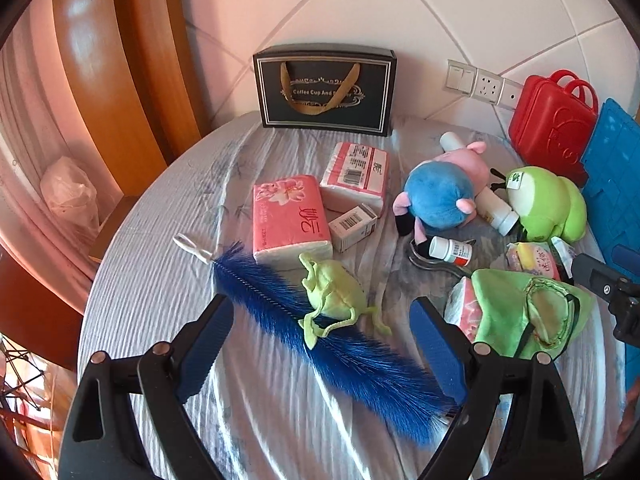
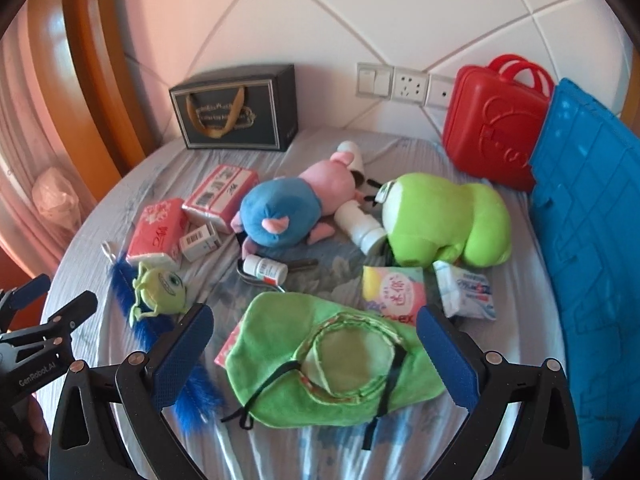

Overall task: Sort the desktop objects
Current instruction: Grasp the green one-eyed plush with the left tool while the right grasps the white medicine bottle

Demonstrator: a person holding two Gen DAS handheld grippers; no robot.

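Two sets of tongs hang spread wide and empty over the cluttered bench (image 1: 168, 420). Left tongs (image 1: 320, 344) straddle the blue bottle brush (image 1: 320, 340), lying diagonally at near left under a small green monster toy (image 1: 334, 294). Right tongs (image 2: 314, 350) frame the green cloth pouch (image 2: 332, 364), near centre. Both look light; the brush bristles will squash, so pinching its wire core seems best.

Glossy plastic case (image 2: 494, 124), bristly brush (image 1: 332, 344).
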